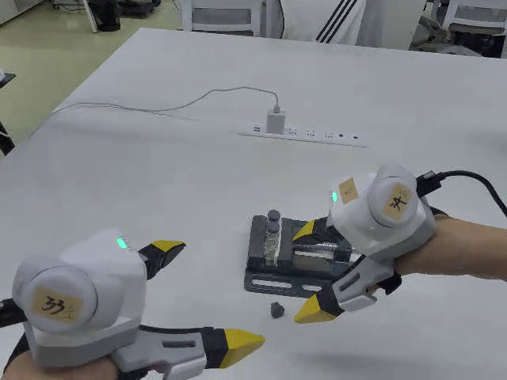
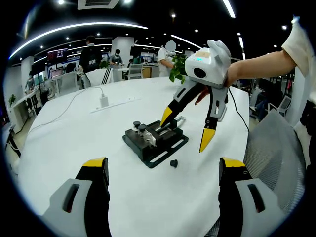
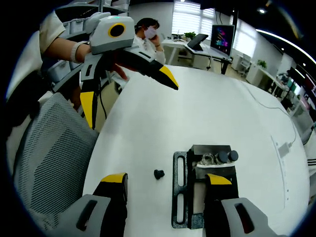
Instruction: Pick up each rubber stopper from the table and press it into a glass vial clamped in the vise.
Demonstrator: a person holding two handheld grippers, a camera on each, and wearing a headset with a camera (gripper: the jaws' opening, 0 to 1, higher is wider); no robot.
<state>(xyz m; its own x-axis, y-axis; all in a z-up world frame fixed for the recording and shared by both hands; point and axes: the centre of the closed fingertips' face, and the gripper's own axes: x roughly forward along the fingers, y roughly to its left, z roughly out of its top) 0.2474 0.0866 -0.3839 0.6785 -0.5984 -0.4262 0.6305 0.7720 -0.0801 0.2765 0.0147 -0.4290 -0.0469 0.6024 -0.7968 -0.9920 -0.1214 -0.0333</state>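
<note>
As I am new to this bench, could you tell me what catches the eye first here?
First, the black metal vise mid-table, clamping small glass vials topped with dark stoppers. A loose black rubber stopper lies on the white table just in front of it, and the right gripper hangs open above the vise.

Handwritten "33" on a tan sticker [image 1: 57, 305], stuck to the round rear cap of the left gripper [image 1: 218, 294], well left of the vise [image 1: 269, 283]. Probably "34", turned sideways, on a second tan sticker [image 1: 398, 202] on the right gripper [image 1: 303, 275], just right of the vise. Smaller sticker [image 1: 348, 191] beside that one: unreadable.
</note>
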